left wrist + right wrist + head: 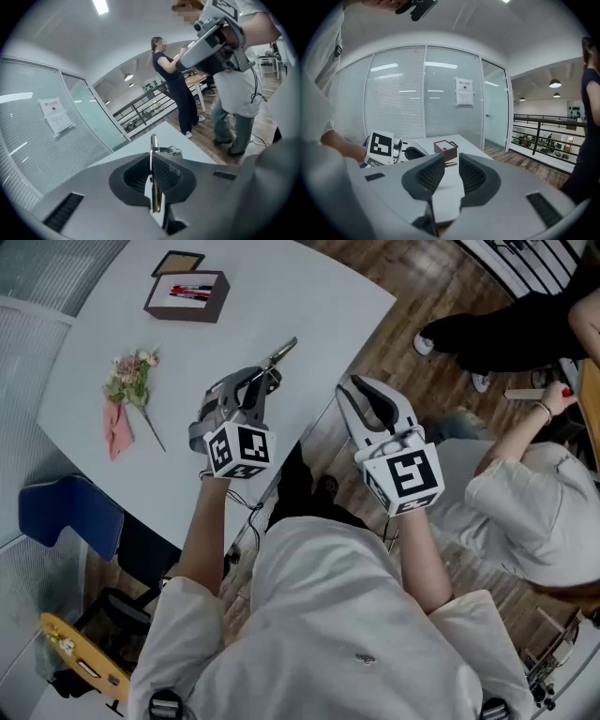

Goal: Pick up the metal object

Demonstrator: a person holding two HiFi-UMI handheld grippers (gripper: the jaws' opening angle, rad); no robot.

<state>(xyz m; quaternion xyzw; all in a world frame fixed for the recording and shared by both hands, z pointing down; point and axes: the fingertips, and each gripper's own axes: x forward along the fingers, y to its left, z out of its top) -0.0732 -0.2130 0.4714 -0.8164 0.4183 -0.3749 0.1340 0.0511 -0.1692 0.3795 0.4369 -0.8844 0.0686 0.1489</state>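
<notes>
A thin metal object [284, 350] sticks out past the tips of my left gripper [266, 381], which is shut on it above the white table [94, 343] near its right edge. In the left gripper view the metal strip [153, 143] stands edge-on, pinched between the dark ribbed pads of the left gripper [153, 161]. My right gripper [360, 390] hangs to the right of it, over the table's edge and the wooden floor, with its jaws apart. In the right gripper view nothing lies between that gripper's [451, 162] pads, and the left gripper's marker cube [381, 146] shows beyond them.
A brown box with pens [187, 296] stands at the table's far side, and a flower sprig on a pink cloth [129, 397] lies at the left. A blue chair [67, 517] is below the table's left edge. A seated person [525, 507] is at the right.
</notes>
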